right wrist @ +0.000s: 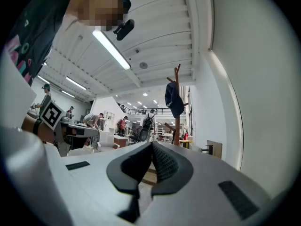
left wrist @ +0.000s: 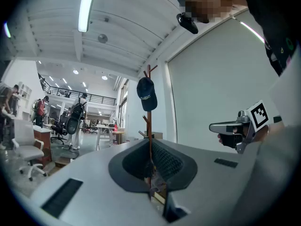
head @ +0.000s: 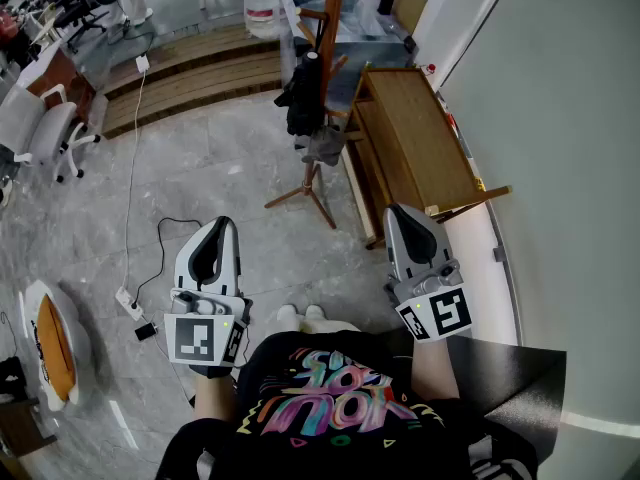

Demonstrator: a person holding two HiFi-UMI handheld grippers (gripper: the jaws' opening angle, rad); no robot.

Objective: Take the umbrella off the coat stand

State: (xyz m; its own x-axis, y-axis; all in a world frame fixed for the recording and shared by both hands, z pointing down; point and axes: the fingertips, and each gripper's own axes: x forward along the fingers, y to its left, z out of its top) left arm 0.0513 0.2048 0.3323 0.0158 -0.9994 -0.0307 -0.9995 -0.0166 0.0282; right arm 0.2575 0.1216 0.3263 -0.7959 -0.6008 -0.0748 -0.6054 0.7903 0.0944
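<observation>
The wooden coat stand (head: pixel 322 43) rises from the grey floor a few steps ahead of me. A black folded umbrella (head: pixel 302 90) hangs on its left side, with a grey item (head: pixel 322 146) below it and a dark cap (left wrist: pixel 146 94) on top. My left gripper (head: pixel 222 226) and right gripper (head: pixel 398 212) are held level at waist height, well short of the stand, both shut with nothing in them. In the left gripper view the stand's pole (left wrist: pixel 149 121) lines up over the shut jaws. In the right gripper view the stand (right wrist: pixel 177 126) is a little right of centre.
A wooden table (head: pixel 420 138) stands right of the stand against the white wall (head: pixel 560 118). Water jugs (head: pixel 262 8) and a wooden platform (head: pixel 200 73) lie behind. A white office chair (head: pixel 40 128) is far left. A power strip and cable (head: pixel 130 303) lie on the floor.
</observation>
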